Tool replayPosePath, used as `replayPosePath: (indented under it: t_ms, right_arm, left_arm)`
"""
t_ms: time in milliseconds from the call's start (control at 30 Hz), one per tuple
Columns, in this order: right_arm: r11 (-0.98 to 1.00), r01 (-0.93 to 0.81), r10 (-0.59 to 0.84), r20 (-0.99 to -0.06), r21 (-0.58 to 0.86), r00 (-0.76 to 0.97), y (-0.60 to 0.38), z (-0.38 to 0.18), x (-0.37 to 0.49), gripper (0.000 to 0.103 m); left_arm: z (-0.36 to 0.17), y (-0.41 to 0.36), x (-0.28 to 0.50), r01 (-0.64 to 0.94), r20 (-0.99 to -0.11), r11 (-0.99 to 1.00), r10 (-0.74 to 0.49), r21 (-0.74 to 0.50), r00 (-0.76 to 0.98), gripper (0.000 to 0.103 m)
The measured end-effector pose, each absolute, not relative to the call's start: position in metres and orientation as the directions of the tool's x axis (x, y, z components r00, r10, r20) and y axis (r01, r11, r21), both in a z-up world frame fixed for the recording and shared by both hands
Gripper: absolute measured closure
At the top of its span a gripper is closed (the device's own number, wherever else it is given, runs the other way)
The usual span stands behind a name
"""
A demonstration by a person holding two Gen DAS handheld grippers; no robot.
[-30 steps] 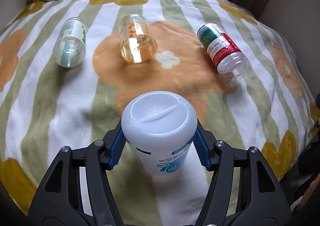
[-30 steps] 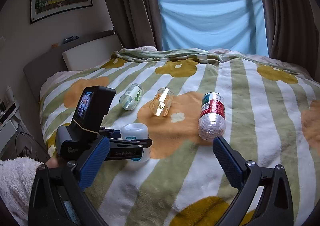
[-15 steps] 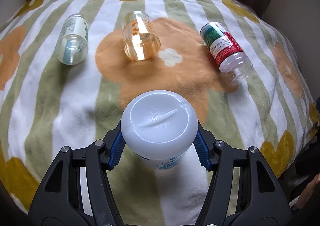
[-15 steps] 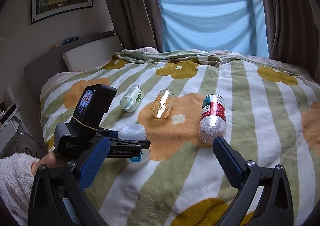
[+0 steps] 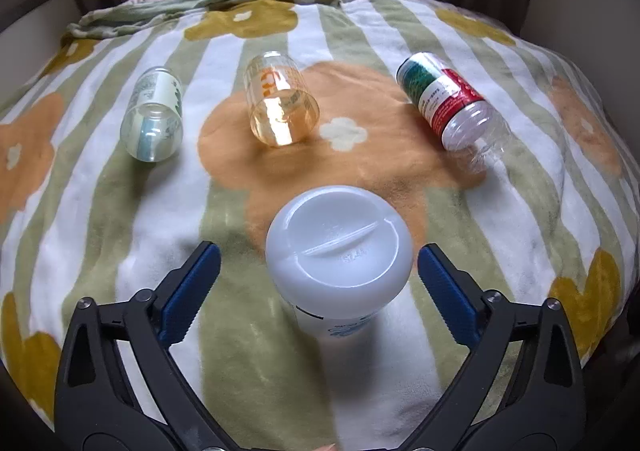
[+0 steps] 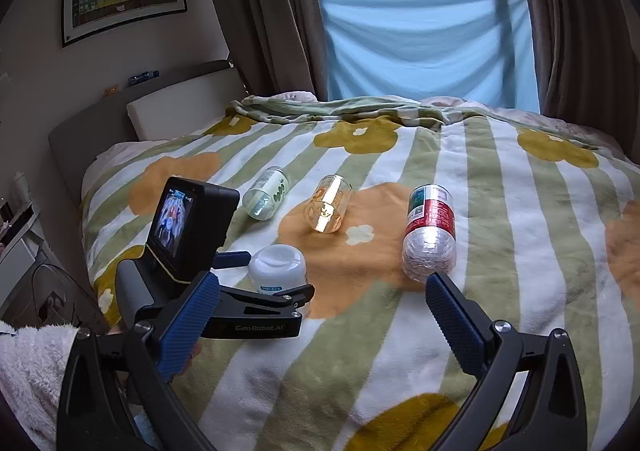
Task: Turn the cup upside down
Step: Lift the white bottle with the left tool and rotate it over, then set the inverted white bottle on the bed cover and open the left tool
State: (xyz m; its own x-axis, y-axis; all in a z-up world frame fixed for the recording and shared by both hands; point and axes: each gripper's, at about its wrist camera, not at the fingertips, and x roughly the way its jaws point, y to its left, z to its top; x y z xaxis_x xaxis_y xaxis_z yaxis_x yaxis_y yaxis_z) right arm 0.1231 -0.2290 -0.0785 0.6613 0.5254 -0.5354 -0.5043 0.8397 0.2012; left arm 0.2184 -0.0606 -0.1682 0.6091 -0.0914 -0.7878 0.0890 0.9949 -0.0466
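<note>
A white plastic cup (image 5: 339,257) with blue print stands upside down on the blanket, its base facing up. My left gripper (image 5: 318,285) is open around it, both blue pads clear of its sides. In the right wrist view the same cup (image 6: 278,269) stands between the left gripper's fingers (image 6: 264,297). My right gripper (image 6: 320,325) hovers open above the near part of the bed, holding nothing.
Three containers lie on their sides farther back: a clear green-print cup (image 5: 154,121), an amber-tinted clear cup (image 5: 280,107), and a red-and-green-labelled plastic bottle (image 5: 446,101). The striped flower blanket (image 5: 100,235) covers the bed; a headboard (image 6: 120,119) stands at the left.
My left gripper has opened and let go of the white cup, which now stands on the blanket on its own. The right gripper has hardly moved.
</note>
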Motion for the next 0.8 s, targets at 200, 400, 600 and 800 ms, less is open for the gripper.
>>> replayPosePath:
  t_ms: [200,400,600,800]
  right_arm:
    - [0.842,-0.498,0.525,-0.523,0.205,0.671,-0.227,-0.075,0.122,0.000]
    - [0.856,-0.480,0.507,-0.491,0.191,0.708,-0.219,-0.051,0.117,0.000]
    - [0.912,-0.394,0.406,-0.403,0.116,0.820,-0.208,-0.010,0.103,0.000]
    - [0.967,-0.253,0.245,-0.296,0.010,0.923,-0.184,0.012,0.082,0.000]
  left_arm:
    - [-0.156,-0.053,0.212,0.100,-0.765,0.994,-0.105,-0.053,0.635,0.003]
    - [-0.122,-0.036,0.198,0.113,-0.713,0.991,-0.131,-0.073,0.688,0.003]
    - [-0.065,-0.009,0.171,0.127,-0.602,0.988,-0.151,-0.083,0.784,0.000]
    - [-0.018,0.022,0.129,0.088,-0.438,0.996,-0.079,0.000,0.896,0.000]
